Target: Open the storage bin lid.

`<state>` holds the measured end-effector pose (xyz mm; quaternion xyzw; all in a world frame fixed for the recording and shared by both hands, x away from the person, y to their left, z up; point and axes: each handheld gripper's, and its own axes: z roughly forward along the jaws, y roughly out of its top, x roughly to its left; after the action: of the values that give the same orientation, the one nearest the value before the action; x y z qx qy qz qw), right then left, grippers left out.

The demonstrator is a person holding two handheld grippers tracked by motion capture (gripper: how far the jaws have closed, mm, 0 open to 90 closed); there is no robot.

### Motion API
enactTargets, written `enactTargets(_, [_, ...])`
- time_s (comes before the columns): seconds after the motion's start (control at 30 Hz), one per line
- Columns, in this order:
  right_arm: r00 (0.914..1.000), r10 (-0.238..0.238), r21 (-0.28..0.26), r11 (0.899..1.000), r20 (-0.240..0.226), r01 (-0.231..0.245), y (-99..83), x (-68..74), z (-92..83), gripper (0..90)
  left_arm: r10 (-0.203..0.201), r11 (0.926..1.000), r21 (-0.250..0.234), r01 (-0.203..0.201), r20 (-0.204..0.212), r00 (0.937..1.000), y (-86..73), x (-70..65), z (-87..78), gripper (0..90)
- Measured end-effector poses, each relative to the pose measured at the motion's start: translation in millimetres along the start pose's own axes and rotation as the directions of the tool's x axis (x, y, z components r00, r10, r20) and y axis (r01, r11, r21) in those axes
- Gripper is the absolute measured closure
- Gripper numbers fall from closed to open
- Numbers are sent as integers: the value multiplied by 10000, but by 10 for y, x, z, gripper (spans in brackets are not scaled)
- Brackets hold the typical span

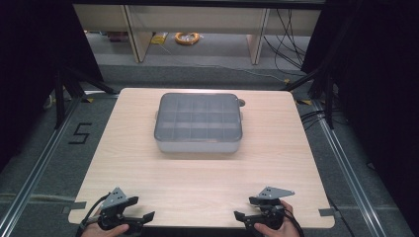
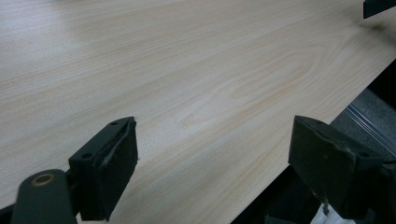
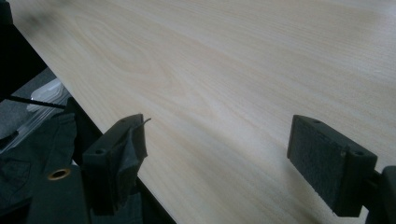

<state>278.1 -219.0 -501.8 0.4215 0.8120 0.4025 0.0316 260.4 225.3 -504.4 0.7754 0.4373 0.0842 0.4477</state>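
A grey compartment box (image 1: 198, 122) with a see-through lid rests shut on the far middle of the light wooden table (image 1: 197, 177). Beside its far right corner lies a small round thing (image 1: 241, 102). A hand holds my left gripper (image 1: 141, 208) at the near left edge, pointing inward over the bare wood. Its jaws stand wide apart with nothing between them (image 2: 215, 163). Another hand holds my right gripper (image 1: 246, 208) at the near right edge, facing the left one. It is open too, with only wood between its pads (image 3: 217, 158).
Around the table lies grey carpet with a taped "5" (image 1: 80, 133) at the left. Black stand legs (image 1: 69, 84) and cables (image 1: 316, 118) flank the table. An orange cable coil (image 1: 187, 37) lies under the far shelving. The table's near edge runs close beneath both grippers.
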Motion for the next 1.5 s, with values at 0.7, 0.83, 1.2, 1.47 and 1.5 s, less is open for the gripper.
enactTargets(0.7, [9989,337,-1289,9909,-340,-378,91,-128,-53,201,-184,9998,-81,185,110,9998,39,-12,40,163])
enactTargets(0.83, [9966,707,-1298,9887,-431,-757,111,-110,-68,203,-409,9989,-227,412,131,9991,70,-3,32,163])
enactTargets(1.2, [9986,487,-1806,9822,-220,-519,287,-311,-105,214,-815,9964,-222,823,357,9960,211,96,45,170])
enactTargets(1.47, [9903,1005,-1987,9729,-960,-1180,493,-421,-84,243,-1056,9919,-681,1068,212,9942,460,184,73,175])
enactTargets(1.5, [9886,1050,-2025,9712,-1082,-1254,530,-441,-95,248,-1149,9910,-648,1170,346,9928,496,207,75,176])
